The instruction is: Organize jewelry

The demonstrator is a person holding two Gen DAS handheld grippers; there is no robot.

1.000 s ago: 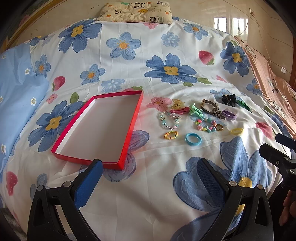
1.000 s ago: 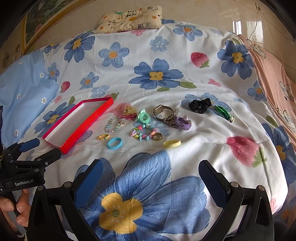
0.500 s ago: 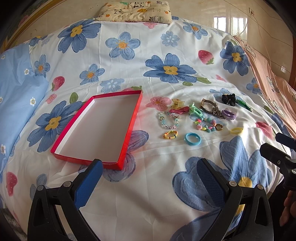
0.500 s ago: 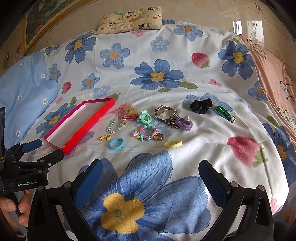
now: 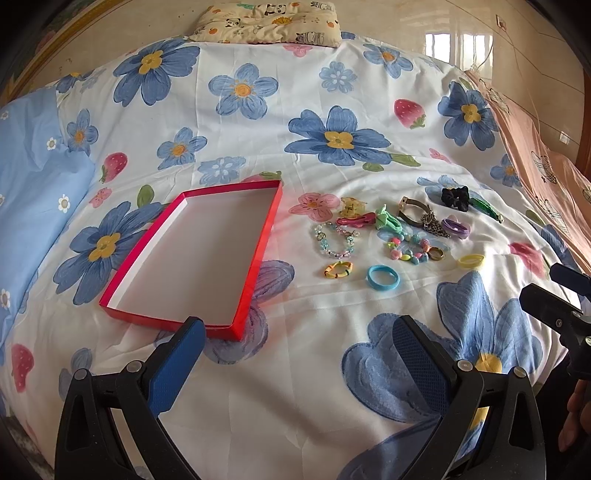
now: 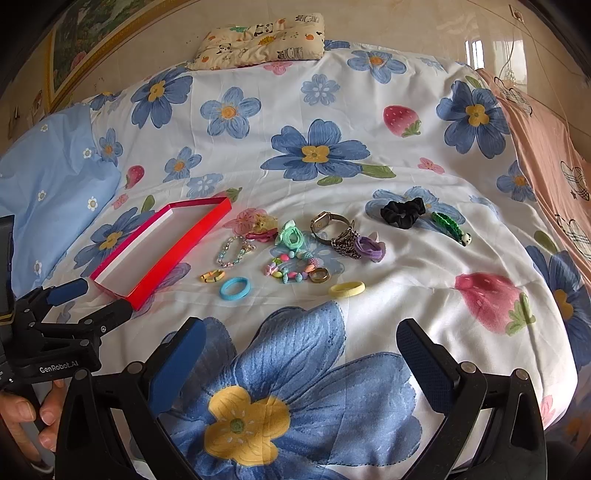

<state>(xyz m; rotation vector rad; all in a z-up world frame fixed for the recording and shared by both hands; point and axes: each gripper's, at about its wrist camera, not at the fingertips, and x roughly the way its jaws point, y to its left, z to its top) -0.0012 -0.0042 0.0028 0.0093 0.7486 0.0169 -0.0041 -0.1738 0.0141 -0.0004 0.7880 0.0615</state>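
Observation:
A shallow red box [image 5: 258, 254] with a white, empty inside lies on the flowered bedspread; it also shows in the right wrist view [image 6: 184, 243]. To its right lies a spread of jewelry and hair ties: a blue ring [image 5: 383, 277], a yellow ring [image 6: 346, 288], a clear bead bracelet [image 5: 334, 240], a colourful bead bracelet [image 6: 291, 267], a watch [image 6: 328, 225], a black scrunchie [image 6: 402, 212]. My left gripper [image 5: 295, 354] is open and empty just before the box's near corner. My right gripper [image 6: 301, 354] is open and empty, short of the rings.
A blue pillow [image 5: 33, 192] lies at the left and a patterned cushion [image 5: 266, 20] at the bed's far end. A pink cloth [image 6: 546, 155] hangs along the right edge. The bedspread [image 6: 317, 369] is soft and rumpled.
Both grippers have moved a little; the right view has shifted slightly closer to the jewelry. Nothing was picked up and both stay open.

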